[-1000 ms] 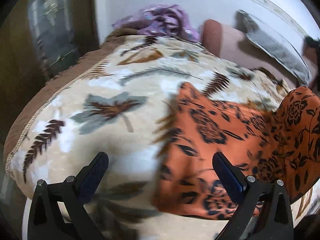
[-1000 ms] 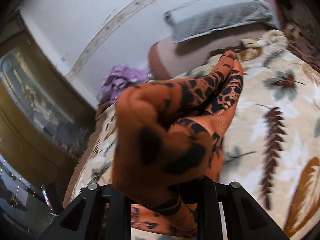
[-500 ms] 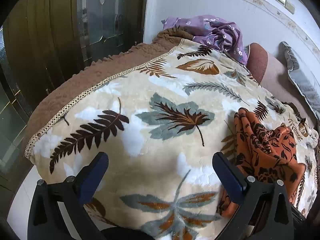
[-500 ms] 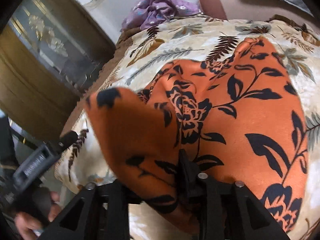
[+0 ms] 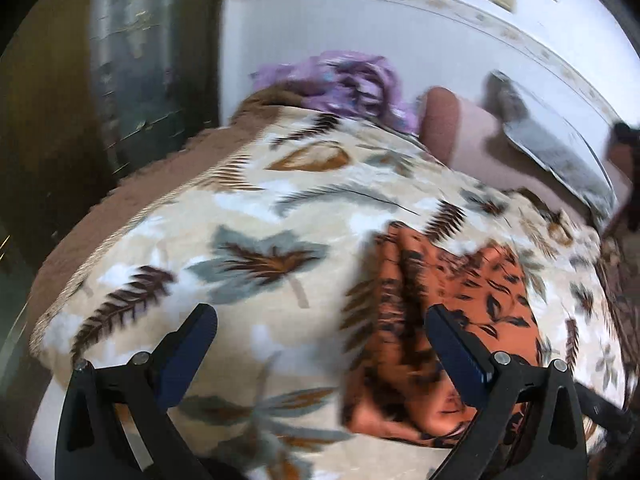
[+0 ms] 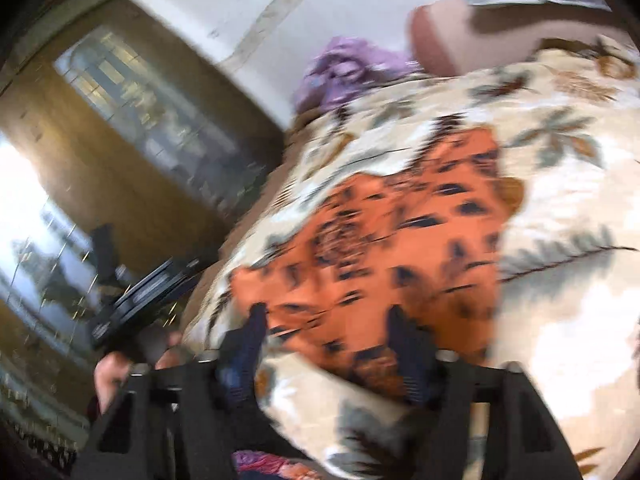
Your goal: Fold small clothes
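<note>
An orange garment with a black floral print (image 5: 452,312) is laid on the leaf-patterned blanket (image 5: 248,240) that covers the bed, towards the near edge, and is partly bunched into folds along its left side as seen from the left wrist view. Both views are blurred.

The left gripper (image 5: 320,340) is held above the blanket with its fingers (image 5: 188,352) spread wide; nothing is gripped between them, and only the right-hand finger is seen over the orange cloth.

The right gripper (image 6: 324,340) is seen over the near edge of the same garment (image 6: 392,232). Its fingers (image 6: 248,344) have just been opening and are parted; the cloth is seen between and beyond them, but no pinch on it is visible, so it is read as released.

A crumpled purple cloth (image 5: 348,80) is seen at the far end of the bed by the white wall (image 5: 360,20), with a grey pillow (image 5: 560,152) to its right. In the right wrist view, a hand (image 6: 112,376) is seen at lower left under the other black tool.
</note>
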